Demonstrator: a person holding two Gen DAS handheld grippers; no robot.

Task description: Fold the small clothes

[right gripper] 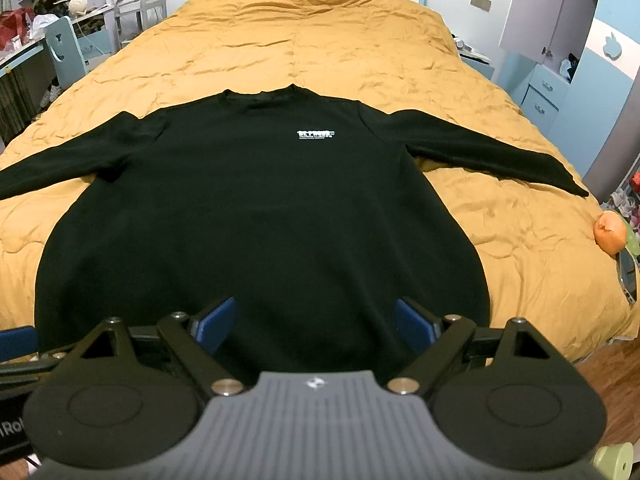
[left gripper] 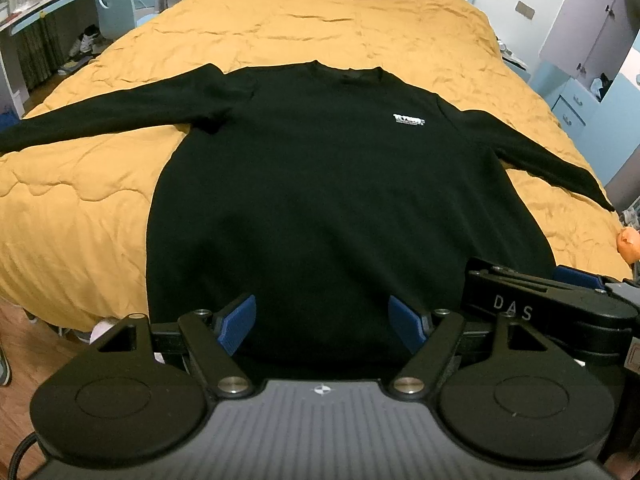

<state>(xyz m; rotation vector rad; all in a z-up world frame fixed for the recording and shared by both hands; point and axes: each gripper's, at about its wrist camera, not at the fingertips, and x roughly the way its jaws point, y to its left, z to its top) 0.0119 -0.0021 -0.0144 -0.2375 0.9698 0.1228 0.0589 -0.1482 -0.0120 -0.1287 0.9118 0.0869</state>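
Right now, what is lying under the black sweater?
The black sweater lies flat on a mustard-yellow quilt, which shows all around it and between the sleeves and body. What is beneath the quilt is covered.

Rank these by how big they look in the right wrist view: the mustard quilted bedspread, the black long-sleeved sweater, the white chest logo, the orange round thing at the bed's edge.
1. Mustard quilted bedspread
2. Black long-sleeved sweater
3. White chest logo and orange round thing: look alike, and fisheye distortion makes ranking unsure.
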